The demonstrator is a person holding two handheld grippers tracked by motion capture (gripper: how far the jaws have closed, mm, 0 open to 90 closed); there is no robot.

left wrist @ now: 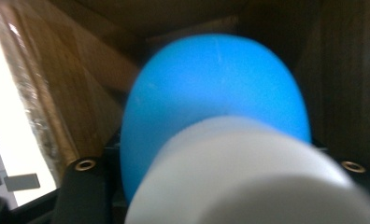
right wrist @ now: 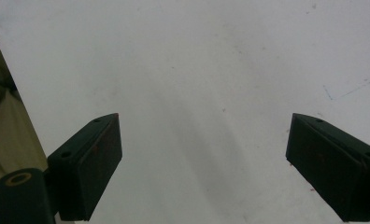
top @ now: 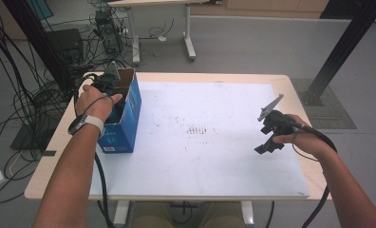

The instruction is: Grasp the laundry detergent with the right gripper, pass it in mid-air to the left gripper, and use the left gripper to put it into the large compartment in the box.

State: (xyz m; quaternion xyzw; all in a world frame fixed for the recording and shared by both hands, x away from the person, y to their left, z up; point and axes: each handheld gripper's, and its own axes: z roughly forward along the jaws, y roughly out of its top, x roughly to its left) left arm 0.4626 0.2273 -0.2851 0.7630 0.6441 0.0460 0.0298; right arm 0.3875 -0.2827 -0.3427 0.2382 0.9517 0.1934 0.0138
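One blue-and-white object (left wrist: 211,116) sits between the left claw (top: 111,88) pads inside one box (top: 129,114); the right claw (right wrist: 204,168) gapes empty.

No legible text anywhere (print on the blue box (top: 124,124) too small)

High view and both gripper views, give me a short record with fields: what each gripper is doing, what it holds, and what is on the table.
left gripper: reaches down into the blue cardboard box
between its jaws: a blue and white rounded object, close and blurred; whether the pads press on it cannot be told
right gripper: jaws wide apart, nothing between them, over the white table mat
box position: left edge of the mat, top flaps open
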